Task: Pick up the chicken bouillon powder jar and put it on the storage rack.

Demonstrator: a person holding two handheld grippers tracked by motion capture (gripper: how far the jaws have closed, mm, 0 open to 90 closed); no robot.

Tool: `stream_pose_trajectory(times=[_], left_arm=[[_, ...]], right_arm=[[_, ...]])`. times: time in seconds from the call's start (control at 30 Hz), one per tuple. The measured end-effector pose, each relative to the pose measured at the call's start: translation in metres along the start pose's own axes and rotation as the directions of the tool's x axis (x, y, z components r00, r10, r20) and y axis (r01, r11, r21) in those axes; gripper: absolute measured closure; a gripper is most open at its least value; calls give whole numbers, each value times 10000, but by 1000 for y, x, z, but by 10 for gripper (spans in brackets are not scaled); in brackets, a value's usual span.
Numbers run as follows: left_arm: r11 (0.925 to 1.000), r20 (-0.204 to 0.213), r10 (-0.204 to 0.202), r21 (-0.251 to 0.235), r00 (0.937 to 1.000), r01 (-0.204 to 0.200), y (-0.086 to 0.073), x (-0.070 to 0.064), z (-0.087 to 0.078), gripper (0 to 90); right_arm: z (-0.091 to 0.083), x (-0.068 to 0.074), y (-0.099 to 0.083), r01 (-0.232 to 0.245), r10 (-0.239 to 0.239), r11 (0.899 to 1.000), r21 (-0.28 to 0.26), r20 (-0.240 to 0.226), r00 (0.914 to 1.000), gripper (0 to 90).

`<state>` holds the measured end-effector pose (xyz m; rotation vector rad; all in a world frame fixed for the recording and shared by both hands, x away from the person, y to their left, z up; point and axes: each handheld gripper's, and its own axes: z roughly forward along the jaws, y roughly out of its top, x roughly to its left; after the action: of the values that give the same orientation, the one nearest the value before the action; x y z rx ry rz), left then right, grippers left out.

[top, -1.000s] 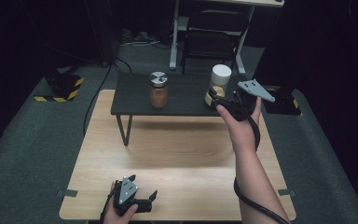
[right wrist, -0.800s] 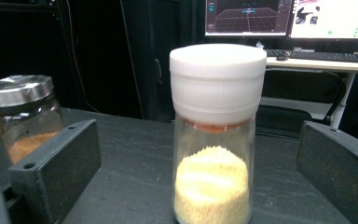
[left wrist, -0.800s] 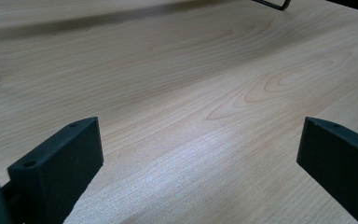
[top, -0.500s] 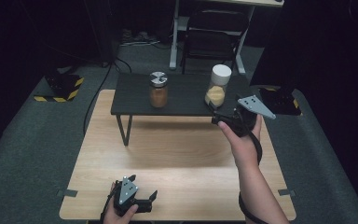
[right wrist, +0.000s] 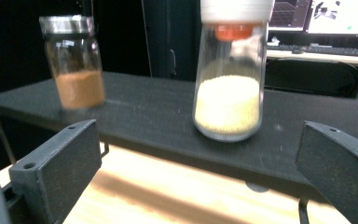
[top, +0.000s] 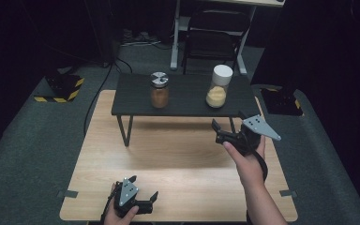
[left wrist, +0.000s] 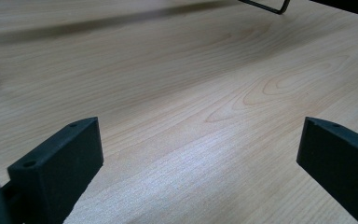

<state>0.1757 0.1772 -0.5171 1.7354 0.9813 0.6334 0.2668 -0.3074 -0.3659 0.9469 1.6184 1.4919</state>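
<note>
Our right gripper (top: 227, 132) has pulled back from the white-capped jar (top: 219, 86), which it was right up against a moment ago. Now the jar stands alone and upright on the small black table (top: 183, 103), toward its right end, and we hold the gripper in the air just in front of that table, apart from the jar. We see the jar (right wrist: 230, 74) through the right gripper view too: it is clear glass, about half full of tiny pale yellow grains, with an orange bit under the white cap. Our right gripper has its jaws spread wide with nothing between them.

To the left on the same black table stands a smaller jar (top: 159, 90) with a shiny metal lid and brown powder inside, well apart from the first jar.

Our left gripper (top: 143, 202) has not moved. It sits low on the light wooden table (top: 168, 159), near the front edge, its jaws spread wide too, pinching nothing
</note>
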Motion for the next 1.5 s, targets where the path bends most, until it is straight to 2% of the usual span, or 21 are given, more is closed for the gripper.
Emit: stream_pose_trajectory(times=[0.3, 0.33, 0.37, 0.63, 0.7, 0.73, 0.83, 0.93, 0.97, 1.0, 1.17, 1.33, 1.5], left_arm=[[9999, 6, -28, -107, 10000, 28, -2, 0, -1, 6], [9999, 6, -28, -107, 10000, 28, -2, 0, -1, 6], [9999, 7, -17, -124, 10000, 17, -2, 0, -1, 6], [9998, 28, -64, -208, 10000, 65, -4, 1, -2, 6], [9998, 22, -61, -187, 10000, 61, -3, 1, -1, 6], [9998, 2, -56, -188, 10000, 56, -3, 1, -1, 6], [9998, 19, -33, -186, 10000, 33, -3, 0, -1, 6], [9998, -1, -33, -183, 10000, 33, -3, 0, -1, 6], [9998, -1, -33, -183, 10000, 33, -3, 0, -1, 6], [9998, 15, -29, -187, 10000, 29, -3, 0, -2, 6], [9999, -26, 94, -96, 10000, -94, -2, -2, -1, 6], [9994, -45, 352, -65, 9994, -353, -1, -6, 0, 6], [9978, -1, 665, 44, 9978, -665, 1, -9, 1, 6]], right_arm=[[-20, 2, -38, 314, -306, 9985, 441, -185, 9994, 0], [-20, 2, -38, 314, -306, 9985, 441, -185, 9994, 0], [-25, 2, -50, 297, -283, 9979, 572, -257, 9993, 0], [-43, 5, -88, 555, -519, 9894, 1343, -305, 9982, 0], [-44, 5, -92, 596, -557, 9877, 1448, -309, 9980, 0], [-47, 6, -101, 683, -650, 9822, 1752, -247, 9976, 0], [-52, 8, -115, 774, -744, 9711, 2260, -219, 9970, 2], [-56, 9, -125, 791, -787, 9608, 2658, -121, 9968, 2], [-56, 9, -125, 791, -787, 9608, 2658, -121, 9968, 2], [-59, 8, -129, 749, -755, 9555, 2854, -91, 9971, 2], [-64, 8, -132, 1043, -1042, 9462, 3062, -165, 9944, 2], [-68, 8, -135, 963, -1012, 9389, 3304, -24, 9949, 2], [-72, 11, -137, 1074, -1184, 9217, 3727, 66, 9929, 4]])
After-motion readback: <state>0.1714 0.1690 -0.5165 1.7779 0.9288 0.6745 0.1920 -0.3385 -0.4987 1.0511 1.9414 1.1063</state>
